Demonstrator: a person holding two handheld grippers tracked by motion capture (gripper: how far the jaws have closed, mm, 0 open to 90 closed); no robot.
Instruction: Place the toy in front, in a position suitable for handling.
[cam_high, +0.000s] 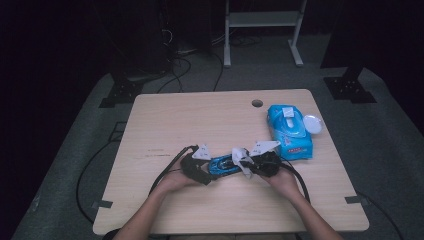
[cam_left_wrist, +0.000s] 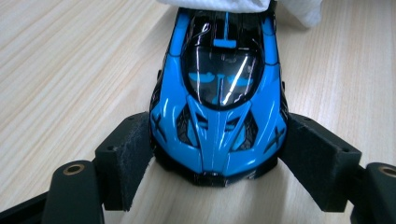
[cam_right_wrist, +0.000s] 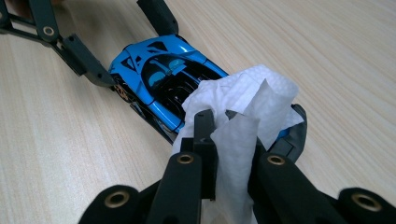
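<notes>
The work in hand is judged to be the wiping of a blue toy car (cam_high: 223, 165) with a white wipe (cam_high: 241, 159). The car is lying near the middle of the bench (cam_high: 210, 120), towards its near edge, between the two hands. Its nose is clamped from both sides by the left tongs (cam_left_wrist: 215, 156), the pads being pressed against the front wings. The wipe is pinched in the closed right tongs (cam_right_wrist: 219, 140) and is laid over the rear of the car, touching it.

Progress is judged as mid-way: the car is secured and the wipe is applied at the rear, while the roof, windscreen and nose are not covered by the wipe. No dirt can be told on the glossy body.

A blue wipes pack (cam_high: 289, 131) is lying at the right of the bench, its round white lid (cam_high: 312, 123) open. Print is present on the pack, but it is too small to be read. No readable writing is seen on the car
</notes>
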